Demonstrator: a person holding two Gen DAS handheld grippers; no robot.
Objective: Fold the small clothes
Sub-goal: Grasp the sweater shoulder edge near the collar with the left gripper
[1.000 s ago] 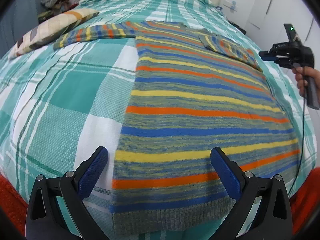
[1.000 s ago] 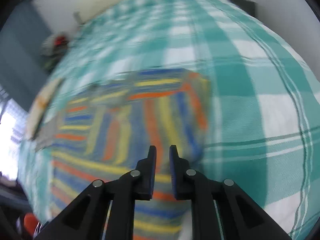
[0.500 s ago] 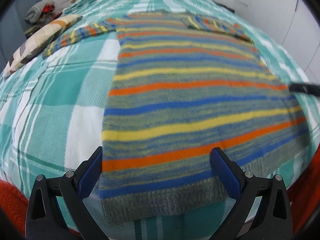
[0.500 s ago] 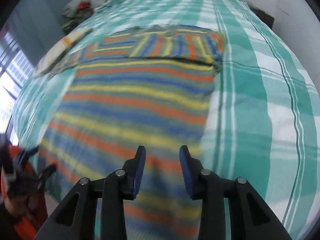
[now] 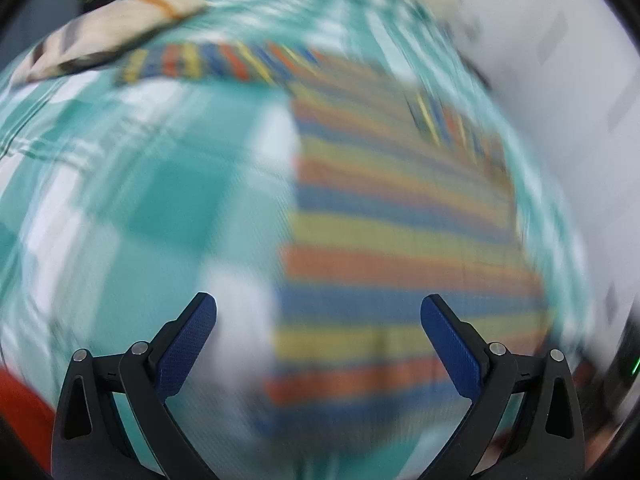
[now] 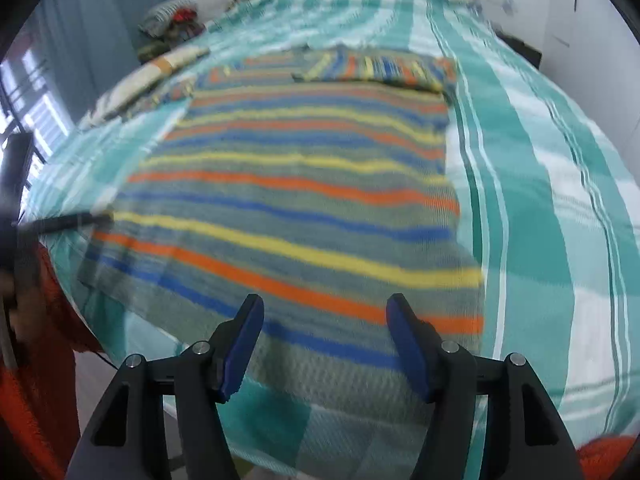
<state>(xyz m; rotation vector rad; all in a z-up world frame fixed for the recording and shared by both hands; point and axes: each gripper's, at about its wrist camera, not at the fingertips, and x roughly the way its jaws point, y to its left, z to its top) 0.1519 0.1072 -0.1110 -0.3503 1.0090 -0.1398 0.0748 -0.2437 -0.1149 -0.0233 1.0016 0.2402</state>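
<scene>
The striped knitted sweater (image 6: 304, 184) lies flat near the foot edge of the teal checked bed (image 6: 560, 200), one sleeve already folded across its chest, so the right gripper (image 6: 325, 344), its jaws just opened wide and empty, hovers over the hem, and the left gripper (image 5: 319, 334), jaws wide and empty, hangs above the sweater's left side edge, apparently for the next fold.

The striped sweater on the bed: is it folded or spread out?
Mostly spread: the sweater body lies flat on the bed; only one sleeve is folded across it.

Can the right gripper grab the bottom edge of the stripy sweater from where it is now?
Probably yes. The right gripper is open just above the stripy sweater's grey hem, and nothing lies between them.
</scene>
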